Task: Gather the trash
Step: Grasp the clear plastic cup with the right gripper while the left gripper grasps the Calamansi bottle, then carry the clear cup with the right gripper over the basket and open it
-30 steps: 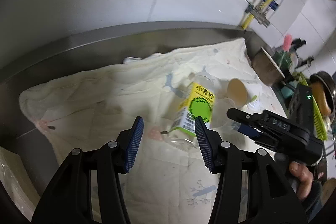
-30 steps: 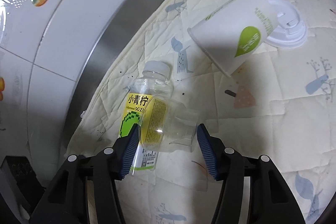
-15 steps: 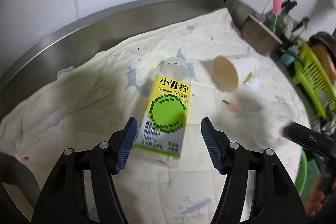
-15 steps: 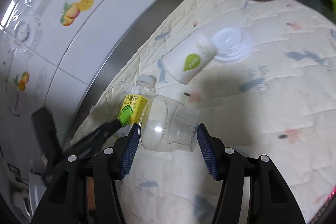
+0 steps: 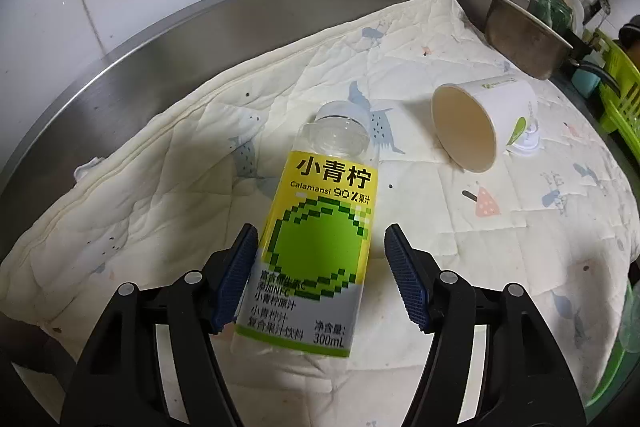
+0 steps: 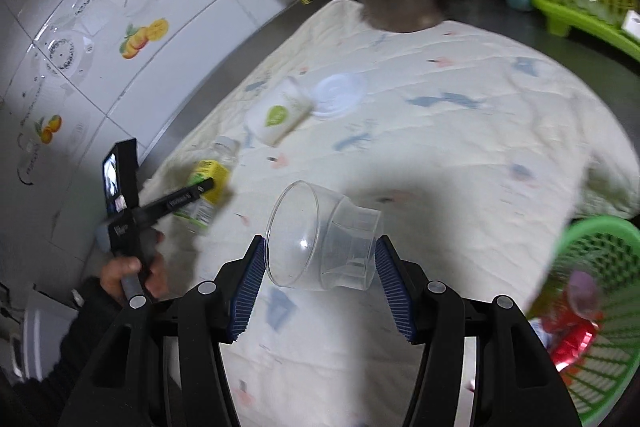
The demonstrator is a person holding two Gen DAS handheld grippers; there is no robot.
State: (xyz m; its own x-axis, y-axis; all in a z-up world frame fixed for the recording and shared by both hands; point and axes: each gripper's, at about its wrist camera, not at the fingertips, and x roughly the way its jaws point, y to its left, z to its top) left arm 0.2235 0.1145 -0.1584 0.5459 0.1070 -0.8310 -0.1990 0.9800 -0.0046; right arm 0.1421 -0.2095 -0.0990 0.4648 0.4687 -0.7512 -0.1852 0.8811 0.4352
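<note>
Left hand-held gripper [image 5: 318, 277], black with blue ribbed pads, is standing open around the lower half of a clear plastic juice bottle with a yellow and green label [image 5: 316, 239]; its left pad is lying just beside the bottle's edge, while the right pad is standing apart from it. The bottle is lying on its side on a cream quilted cloth with small blue and pink prints [image 5: 160, 195], with its neck pointing away from the camera. Right hand-held gripper [image 6: 320, 285] is clamping a clear, stepped plastic cup [image 6: 324, 239] between both pads, the cup lying sideways with its wide mouth to the left, held above the cloth.

A white paper cup with a green leaf mark [image 5: 480, 123] is lying on its side to the right of the bottle, its open mouth facing the left wrist camera, and a white plastic lid [image 6: 338, 95] is resting just beside its base. The cloth is covering a stainless-steel bench [image 5: 168, 39] that is backed by white wall tiles. A metal pot [image 5: 524, 35] is standing at the far edge of the cloth. In the right wrist view, a green plastic mesh basket [image 6: 600, 307] holding red wrappers is sitting at the lower right, below and to the right of the held cup.
</note>
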